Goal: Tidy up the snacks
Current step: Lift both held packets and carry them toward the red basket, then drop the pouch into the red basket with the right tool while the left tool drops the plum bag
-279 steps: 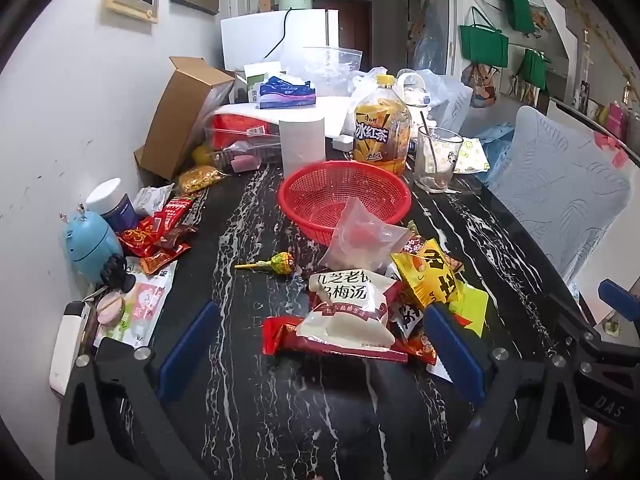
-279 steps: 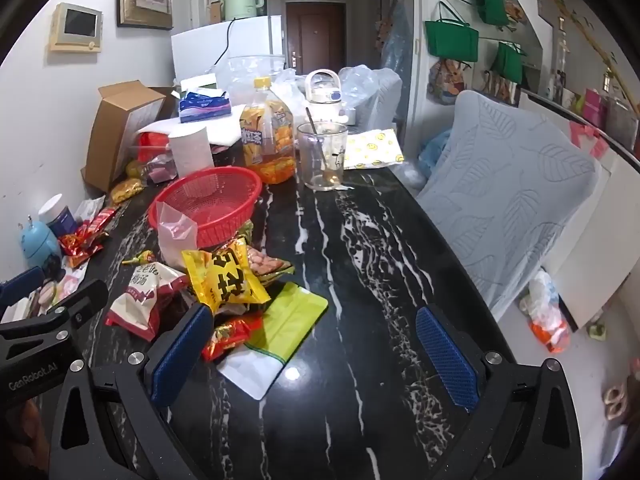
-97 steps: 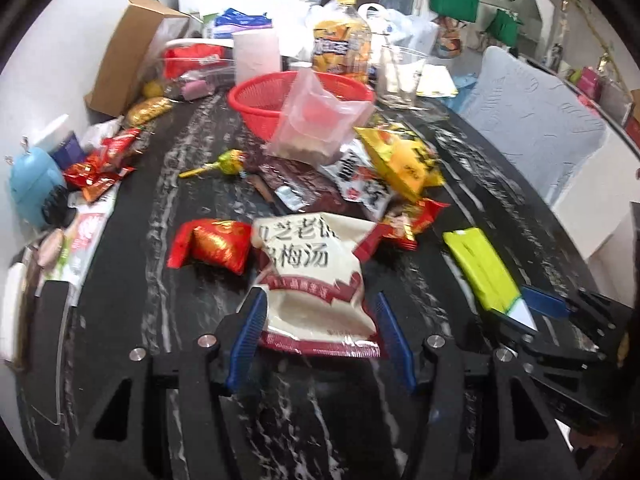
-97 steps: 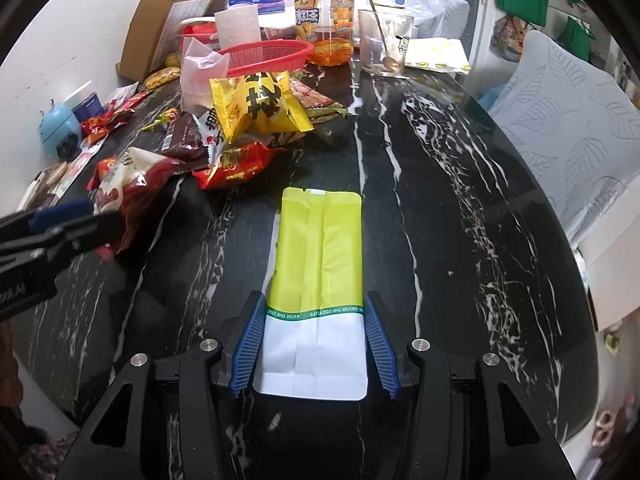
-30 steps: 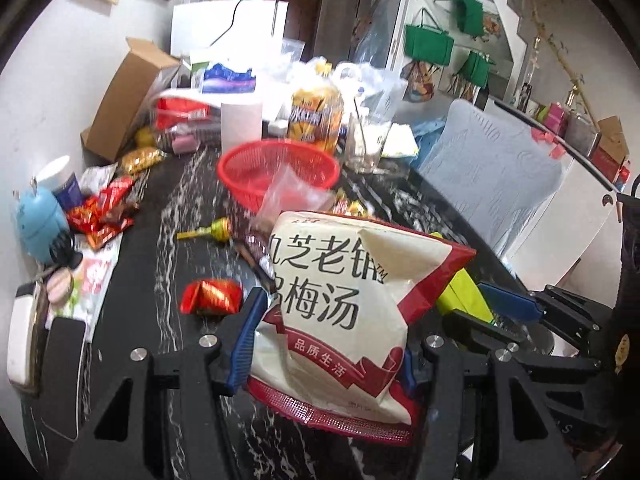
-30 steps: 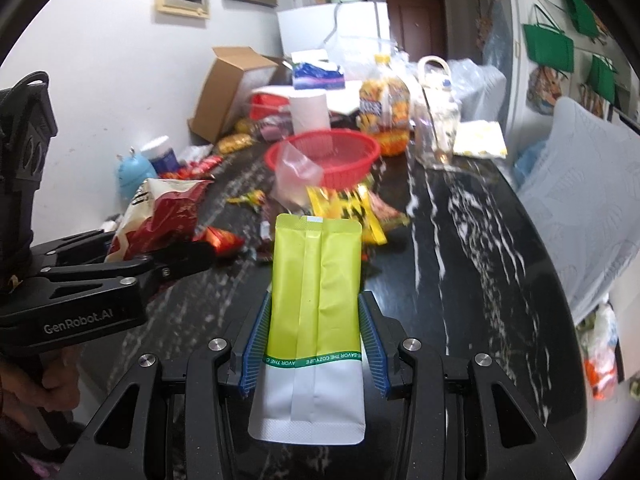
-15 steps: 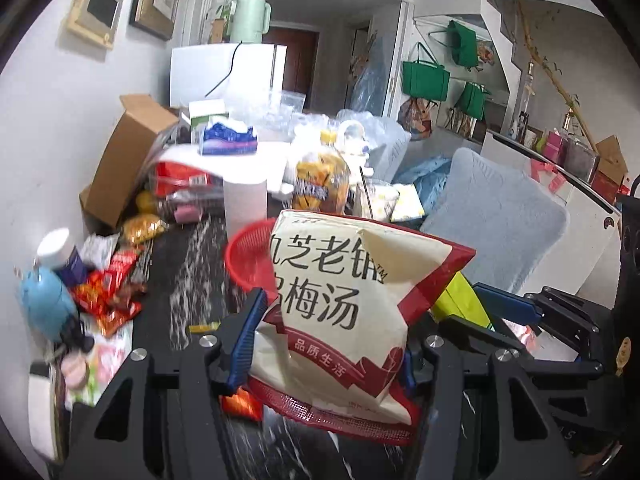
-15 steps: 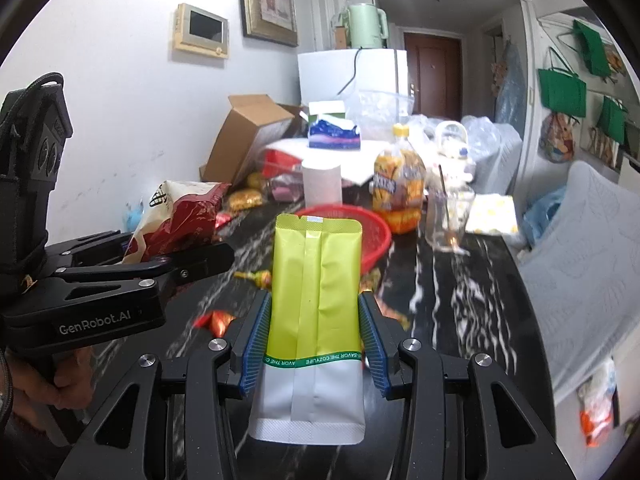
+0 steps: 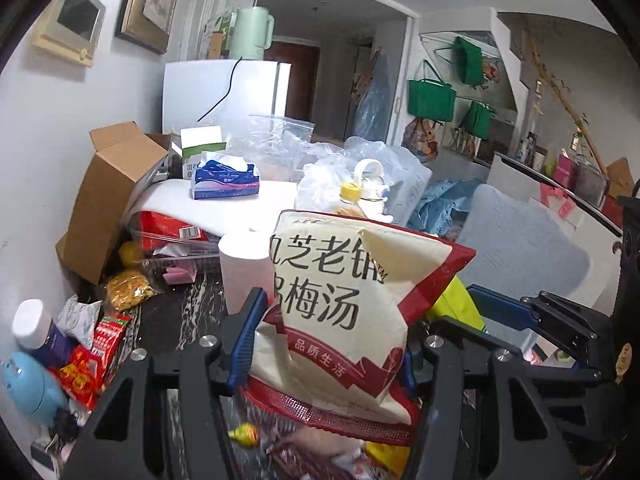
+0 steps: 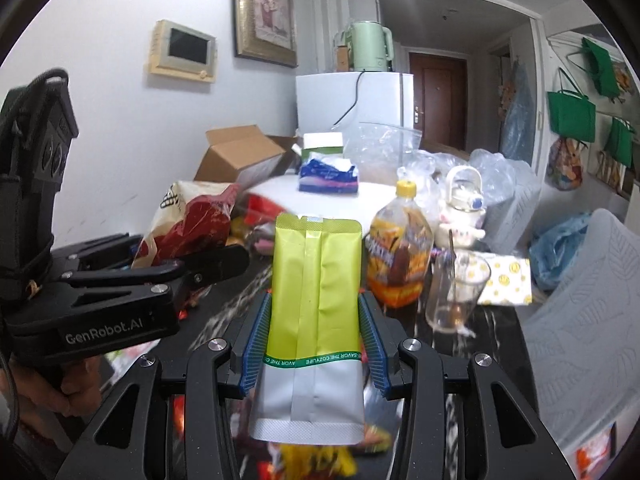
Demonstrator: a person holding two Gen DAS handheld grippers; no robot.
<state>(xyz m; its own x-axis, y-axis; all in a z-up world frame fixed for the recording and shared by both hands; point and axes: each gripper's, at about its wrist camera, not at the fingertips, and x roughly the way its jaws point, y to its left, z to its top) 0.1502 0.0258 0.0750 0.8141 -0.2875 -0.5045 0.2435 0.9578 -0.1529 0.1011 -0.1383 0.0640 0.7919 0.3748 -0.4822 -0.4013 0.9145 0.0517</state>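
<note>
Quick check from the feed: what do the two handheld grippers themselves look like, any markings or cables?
Both are matte black frames with silver screws and ribbed blue pads lining the jaws. The left gripper carries white "GenRobot.AI" lettering on its side, a boxy black module at the rear and a black cable looped over it. The right gripper shows no lettering here.

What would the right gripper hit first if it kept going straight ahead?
Probably the orange drink bottle, just right of the yellow pouch that the right gripper holds; depth is unclear, so it may pass left of it.
</note>
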